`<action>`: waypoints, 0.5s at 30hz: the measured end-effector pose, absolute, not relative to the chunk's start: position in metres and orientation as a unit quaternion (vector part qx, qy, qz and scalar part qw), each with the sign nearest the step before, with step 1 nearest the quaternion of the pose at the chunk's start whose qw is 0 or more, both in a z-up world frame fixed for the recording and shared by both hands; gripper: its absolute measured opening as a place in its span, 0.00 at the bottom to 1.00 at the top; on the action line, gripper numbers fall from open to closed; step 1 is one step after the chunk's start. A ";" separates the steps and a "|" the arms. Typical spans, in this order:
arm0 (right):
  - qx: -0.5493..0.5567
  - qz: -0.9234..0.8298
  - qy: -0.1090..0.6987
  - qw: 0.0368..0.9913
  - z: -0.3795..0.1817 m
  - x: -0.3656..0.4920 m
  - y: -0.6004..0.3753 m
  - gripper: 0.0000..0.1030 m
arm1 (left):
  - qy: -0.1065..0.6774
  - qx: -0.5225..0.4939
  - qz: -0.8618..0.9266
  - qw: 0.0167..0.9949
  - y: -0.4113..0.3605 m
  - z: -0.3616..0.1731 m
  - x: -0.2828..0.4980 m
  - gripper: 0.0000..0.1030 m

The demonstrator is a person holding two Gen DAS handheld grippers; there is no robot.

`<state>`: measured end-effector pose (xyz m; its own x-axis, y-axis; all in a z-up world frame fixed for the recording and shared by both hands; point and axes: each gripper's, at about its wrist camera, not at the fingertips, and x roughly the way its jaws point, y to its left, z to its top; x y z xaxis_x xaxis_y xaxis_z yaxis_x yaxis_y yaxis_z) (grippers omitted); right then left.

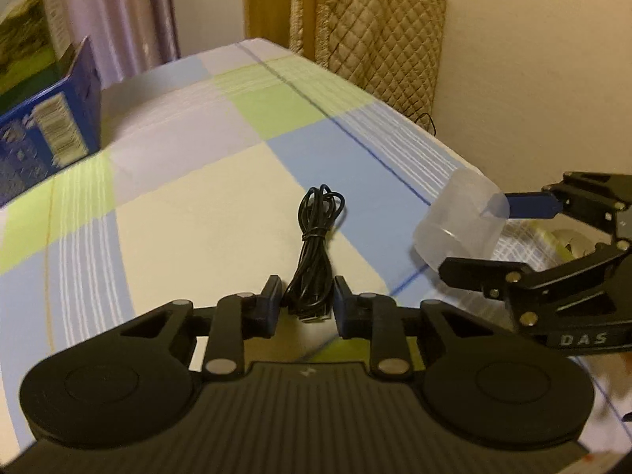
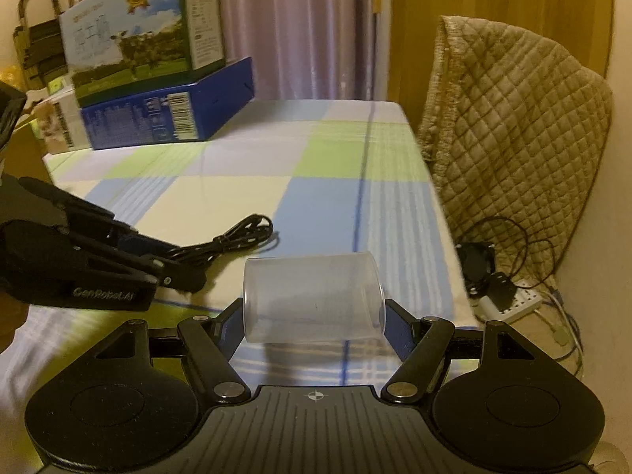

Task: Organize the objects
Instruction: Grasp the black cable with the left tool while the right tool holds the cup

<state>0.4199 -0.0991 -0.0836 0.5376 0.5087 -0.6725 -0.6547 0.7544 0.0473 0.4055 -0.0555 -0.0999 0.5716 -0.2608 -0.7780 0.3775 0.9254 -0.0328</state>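
Clearly, the whole move turns on how the cable lies against the left gripper. The cable is bundled into a long black hank, tied near its middle, and is laid flat on the checked cloth. Its long axis runs almost straight away from the left gripper, with the near end and its plugs set between the 2 blue pads. The jaws are drawn in close on either side of that end; the pads appear to touch the strands, though a firm pinch cannot be confirmed. No other hand is nearer: the cable is seen well to the left in the right wrist view, beyond reach of the right gripper.

The right gripper is clamped on a clear cup, which is held on its side above the cloth, near the table's right edge. The cup's open mouth is turned toward the left gripper, so the cable is probably meant to be carried across and fed in lengthwise. 2 boxes are stacked at the far left corner.
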 end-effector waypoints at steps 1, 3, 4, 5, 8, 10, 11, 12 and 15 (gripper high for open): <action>-0.105 0.340 0.347 0.868 -0.083 0.417 -0.098 0.67 | 0.429 0.067 -0.174 0.884 -0.053 -0.098 0.398 0.22; -0.105 0.355 0.352 0.860 -0.081 0.410 -0.094 0.67 | 0.434 0.057 -0.159 0.885 -0.045 -0.095 0.378 0.22; -0.108 0.364 0.354 0.855 -0.080 0.405 -0.092 0.67 | 0.437 0.051 -0.153 0.885 -0.040 -0.093 0.364 0.22; -0.114 0.371 0.355 0.850 -0.079 0.399 -0.089 0.67 | 0.439 0.045 -0.146 0.885 -0.035 -0.092 0.351 0.22; -0.124 0.390 0.361 0.838 -0.079 0.382 -0.082 0.67 | 0.444 0.033 -0.126 0.887 -0.019 -0.090 0.305 0.22; -0.132 0.401 0.362 0.831 -0.080 0.370 -0.080 0.67 | 0.450 0.032 -0.117 0.885 -0.009 -0.090 0.278 0.21; -0.136 0.403 0.363 0.829 -0.080 0.365 -0.080 0.67 | 0.450 0.030 -0.114 0.885 -0.002 -0.089 0.266 0.22; -0.138 0.404 0.365 0.827 -0.082 0.362 -0.080 0.67 | 0.449 0.030 -0.111 0.886 0.004 -0.089 0.257 0.22; -0.134 0.404 0.376 0.823 -0.085 0.356 -0.080 0.67 | 0.449 0.027 -0.111 0.886 0.014 -0.088 0.244 0.33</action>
<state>0.3556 -0.0795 -0.0847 0.3905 0.5649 -0.7269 -0.7661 0.6372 0.0836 0.2444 0.0137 -0.0884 0.5717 -0.1720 -0.8023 0.2206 0.9740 -0.0516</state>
